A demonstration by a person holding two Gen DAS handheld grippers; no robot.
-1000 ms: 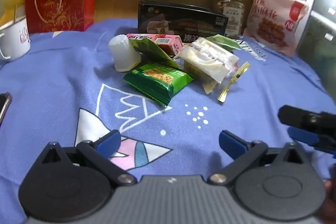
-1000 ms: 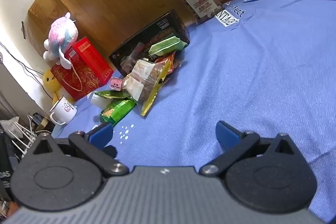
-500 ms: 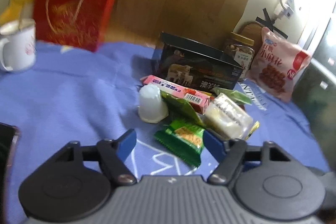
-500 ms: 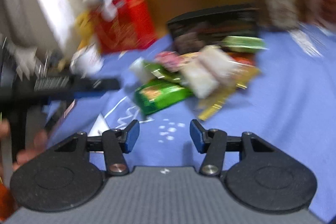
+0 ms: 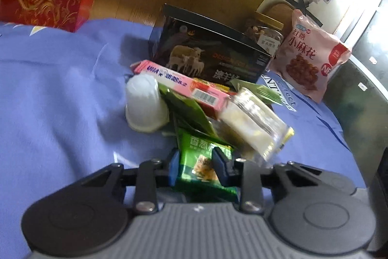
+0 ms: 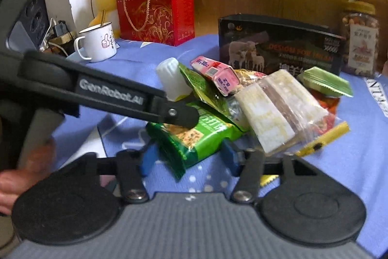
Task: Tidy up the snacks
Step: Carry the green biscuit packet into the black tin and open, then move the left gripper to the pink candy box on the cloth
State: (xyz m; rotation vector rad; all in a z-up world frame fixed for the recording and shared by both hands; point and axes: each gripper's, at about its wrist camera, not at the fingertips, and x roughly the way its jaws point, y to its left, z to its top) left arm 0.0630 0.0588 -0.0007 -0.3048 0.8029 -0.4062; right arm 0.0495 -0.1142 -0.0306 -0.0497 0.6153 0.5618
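A heap of snacks lies on the blue cloth point(image 5: 60, 94). My left gripper point(image 5: 197, 165) is shut on the green cracker packet point(image 5: 198, 164), one finger on each side. In the right wrist view the left gripper point(image 6: 179, 113) lies across the same green packet point(image 6: 194, 137). My right gripper point(image 6: 189, 159) is open, its fingers on either side of the packet's near end. Beside it lie a white jelly cup point(image 5: 144, 103), a pink box point(image 5: 179, 86) and a clear pack of pale bars point(image 6: 274, 108).
A black box point(image 5: 208, 52) stands behind the heap, with a nut jar point(image 6: 360, 38) and a pink snack bag point(image 5: 310, 57) to its right. A red gift bag point(image 6: 155, 9) and white mug point(image 6: 97, 41) stand at the far left.
My left gripper moved forward to the green packet and shut on it. My right gripper swung toward the heap, came close to the same packet, and widened a little.
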